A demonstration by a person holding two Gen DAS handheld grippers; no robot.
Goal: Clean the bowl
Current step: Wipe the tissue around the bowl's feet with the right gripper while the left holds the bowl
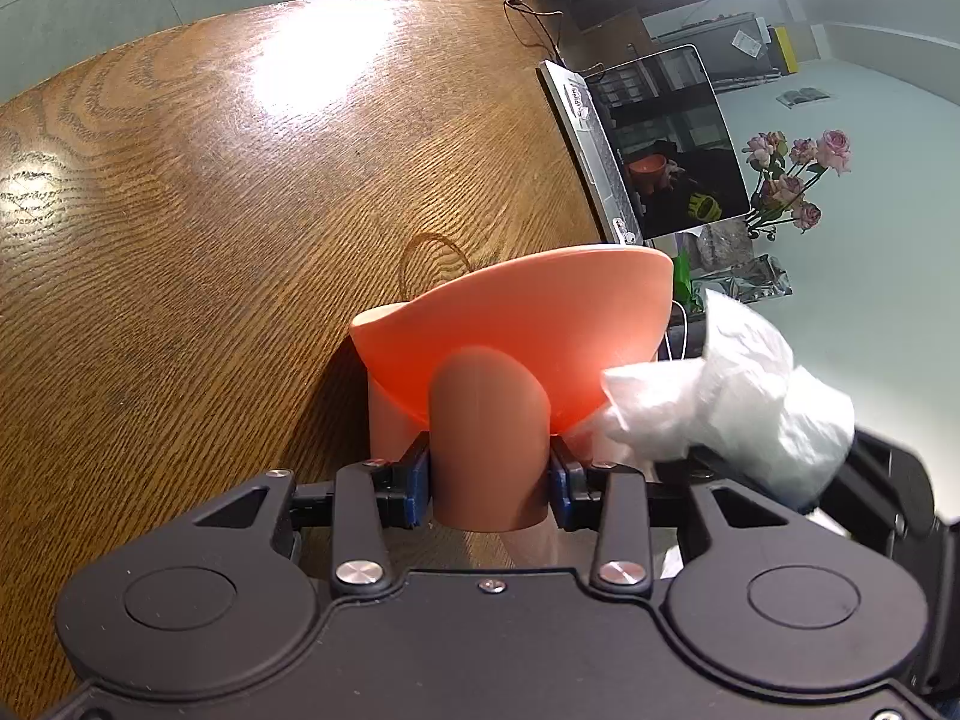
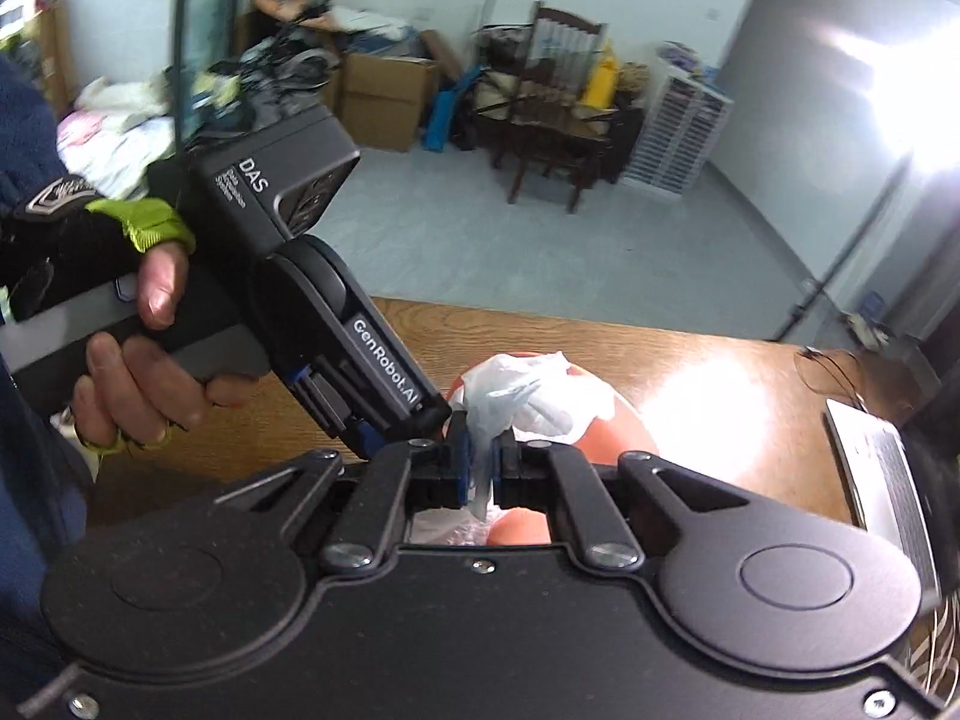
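my left gripper [image 1: 489,480] is clamped on 1 leg [image 1: 489,438] of the orange bowl [image 1: 528,324], which tilts above the wooden table [image 1: 210,210]. my right gripper [image 2: 480,468] pinches a crumpled white tissue [image 2: 528,390], pressed against the bowl's side. beyond them i see a laptop [image 1: 660,144], then pink flowers [image 1: 798,174].

My right claw [image 2: 480,468] pinches a crumpled white tissue [image 2: 528,396] over the orange bowl [image 2: 630,426]; my left claw [image 2: 447,414] touches the bowl's rim.
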